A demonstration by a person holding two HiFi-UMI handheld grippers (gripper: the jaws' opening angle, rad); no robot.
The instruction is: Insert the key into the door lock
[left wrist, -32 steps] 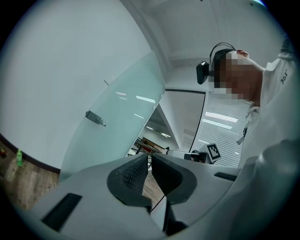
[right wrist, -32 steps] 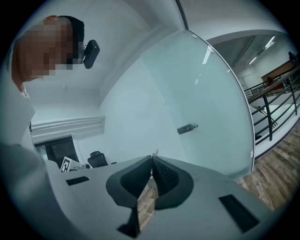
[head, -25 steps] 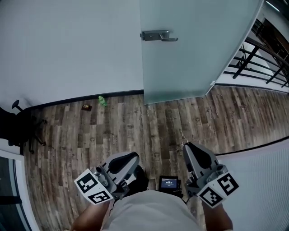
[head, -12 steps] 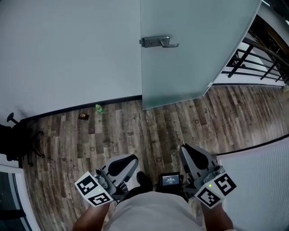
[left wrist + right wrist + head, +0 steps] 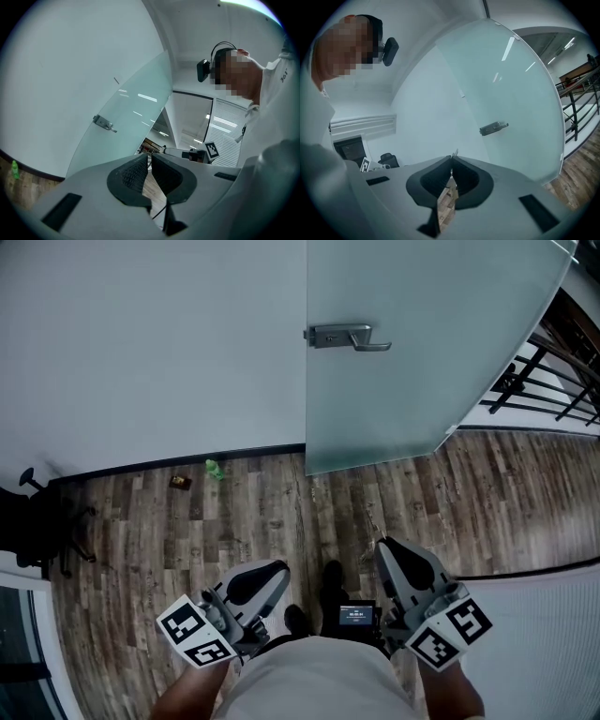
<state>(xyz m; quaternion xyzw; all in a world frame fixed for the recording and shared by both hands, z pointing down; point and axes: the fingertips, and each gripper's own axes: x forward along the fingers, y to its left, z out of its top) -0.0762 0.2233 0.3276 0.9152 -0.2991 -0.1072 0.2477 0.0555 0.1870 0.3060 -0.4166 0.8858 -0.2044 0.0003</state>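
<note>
Wood-plank flooring [image 5: 281, 512] is running up to a white wall [image 5: 141, 334], and a frosted glass door [image 5: 422, 381] is standing just beside that wall, with a railing [image 5: 553, 381] showing past its far edge.

1. Right gripper [image 5: 451, 161]: the jaws are pressing together on the key [image 5: 454, 153]. Only a thin metal tip is protruding beyond the pads, pointing forward. This grip is keeping the blade in line with the gripper, so that the gripper's aim is also aiming the key.

2. Left gripper [image 5: 149, 159]: the jaws are lying closed against each other and are carrying nothing. It is hanging beside the body, apparently in reserve, possibly for steadying the door or working the handle.

3. Both grippers are being held low and close to the person's body, well apart from the door. The right gripper is facing the door.

4. Target: the lever handle [image 5: 349, 336] is sitting on a metal plate near the door's left edge. The lock is presumably in that plate; the keyhole is too small to make out.

5. Judgement: the approach is under way and insertion is not yet starting. The next move is calling for raising the key to plate level and squaring its tip to the slot.
</note>
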